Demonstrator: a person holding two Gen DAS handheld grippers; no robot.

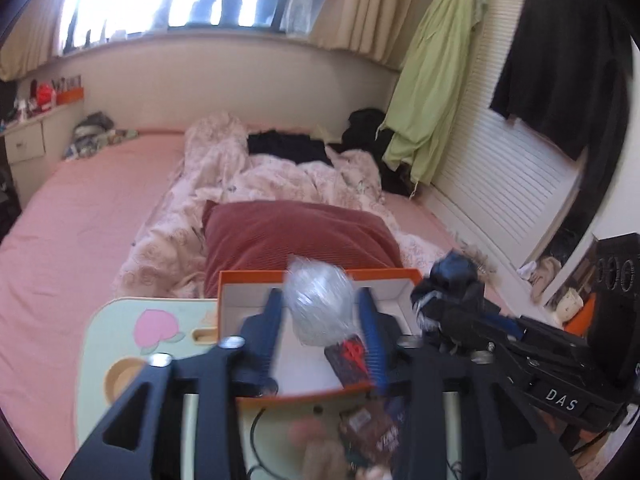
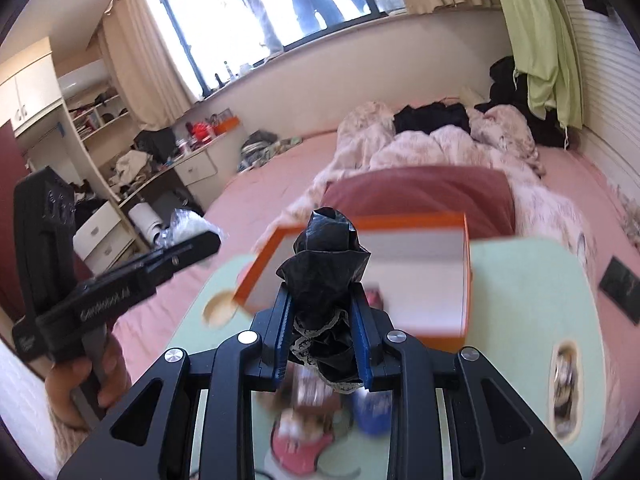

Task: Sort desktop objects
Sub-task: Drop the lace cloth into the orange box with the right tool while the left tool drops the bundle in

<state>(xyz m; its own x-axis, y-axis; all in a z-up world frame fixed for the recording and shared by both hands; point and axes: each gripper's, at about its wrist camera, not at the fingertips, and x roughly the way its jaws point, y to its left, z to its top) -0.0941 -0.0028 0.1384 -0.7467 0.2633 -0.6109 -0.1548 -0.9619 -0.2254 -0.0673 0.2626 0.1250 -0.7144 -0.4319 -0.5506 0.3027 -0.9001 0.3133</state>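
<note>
L gripper clamped on clear crinkly wad over orange box; R gripper clenched on black lace-edged bundle. Table clutter under both blurred, unreadable.

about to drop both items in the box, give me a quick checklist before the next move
1. Left gripper holds the clear plastic bundle: ok.
2. Right gripper holds the black crumpled bag: ok.
3. Orange box open, room inside: ok.
4. Bundle is over the box: ok.
5. Black bag is over the box: cannot tell, it looks near the front edge.
6. Grippers clear of each other: ok, apart but close.
</note>
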